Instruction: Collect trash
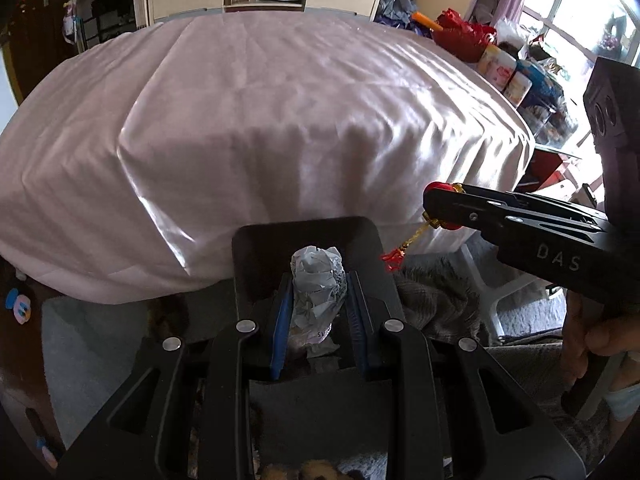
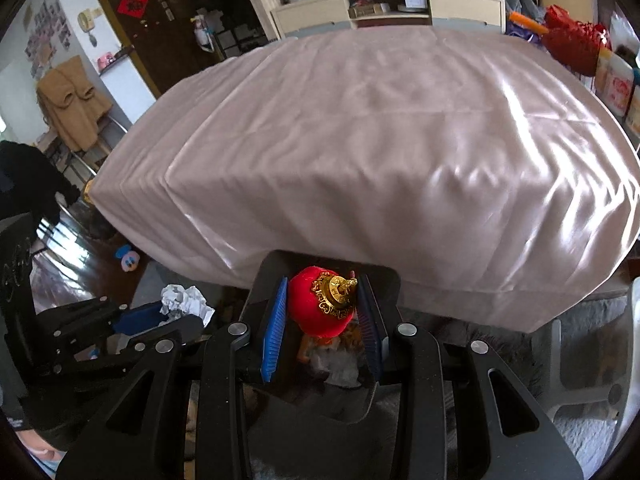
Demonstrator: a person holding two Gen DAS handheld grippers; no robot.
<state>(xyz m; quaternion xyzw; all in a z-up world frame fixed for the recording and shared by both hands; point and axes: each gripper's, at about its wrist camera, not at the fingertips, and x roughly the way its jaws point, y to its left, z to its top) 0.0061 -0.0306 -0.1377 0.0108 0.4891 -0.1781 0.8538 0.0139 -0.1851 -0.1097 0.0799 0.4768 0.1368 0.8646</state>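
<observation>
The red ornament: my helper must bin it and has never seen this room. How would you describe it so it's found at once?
Start at the big table under the pale pink cloth; at its near edge a black bin stands. Above it the right gripper pinches the red ornament, round and plush with a gold cap. The left gripper's item is crumpled white paper.

**Both grippers clamped, tilted downward**

The left gripper points steeply down, its blue-padded fingers pressed in. The right gripper tilts likewise beside it, fingers clamped; a hand grips its handle.
</observation>
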